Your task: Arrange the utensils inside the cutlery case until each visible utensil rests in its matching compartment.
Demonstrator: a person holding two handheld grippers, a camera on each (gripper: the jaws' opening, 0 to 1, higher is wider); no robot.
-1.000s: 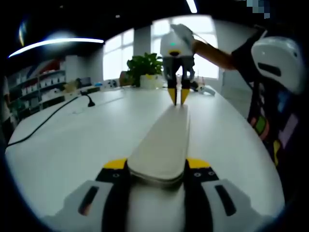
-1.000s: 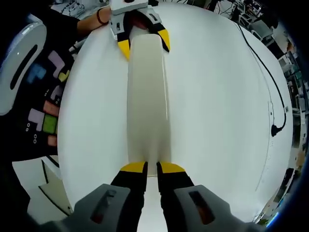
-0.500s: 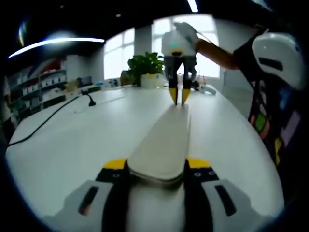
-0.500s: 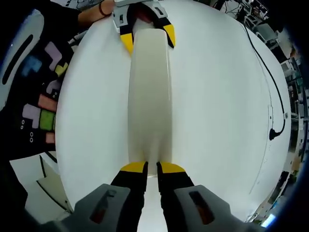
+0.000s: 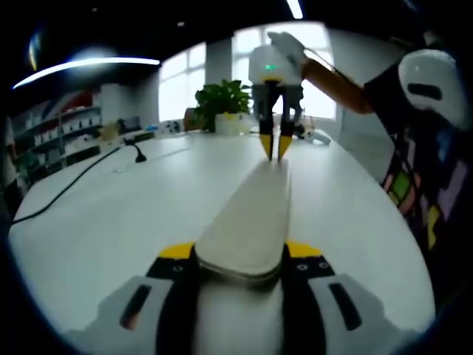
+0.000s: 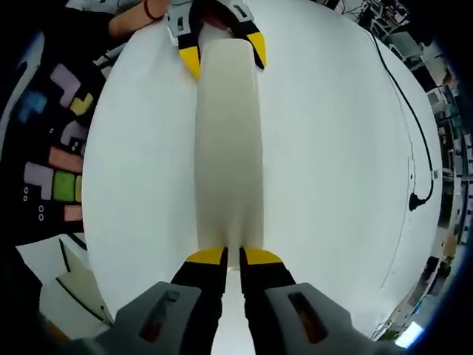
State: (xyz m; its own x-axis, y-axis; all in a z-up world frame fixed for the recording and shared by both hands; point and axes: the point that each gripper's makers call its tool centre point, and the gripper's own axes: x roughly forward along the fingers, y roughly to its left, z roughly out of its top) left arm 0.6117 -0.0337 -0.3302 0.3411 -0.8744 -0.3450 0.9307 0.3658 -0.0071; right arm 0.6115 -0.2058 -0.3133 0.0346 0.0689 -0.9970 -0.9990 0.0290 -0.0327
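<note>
Two hand-held grippers hold one long cream cutlery case [image 5: 251, 222] at its opposite ends, above a white worktop [image 5: 111, 214]. In the left gripper view, the left hand-held gripper [image 5: 240, 255] has its yellow-tipped jaws set either side of the near, rounded end of the case, pressed against its long edges, so it grips the case across its width. The case runs straight away from it along the worktop to the right hand-held gripper [image 5: 274, 146], which comes down from above with its yellow tips pinched narrow on the far end. A person's hand [image 5: 290, 49] grips the top of that gripper, and a dark sleeve with coloured blocks [image 5: 421, 177] shows at the right.

In the right gripper view, the right hand-held gripper [image 6: 232, 257] has its jaws nearly together, with a thin gap between the tips at the end of the case [image 6: 228, 140]; whether they clamp its edge or a small tab I cannot tell. The case is closed, its plain lid facing up, so its contents are hidden.

A black cable [image 5: 81, 177] trails over the worktop well to the left, and a potted plant [image 5: 222, 103] stands at the far edge by bright windows.
</note>
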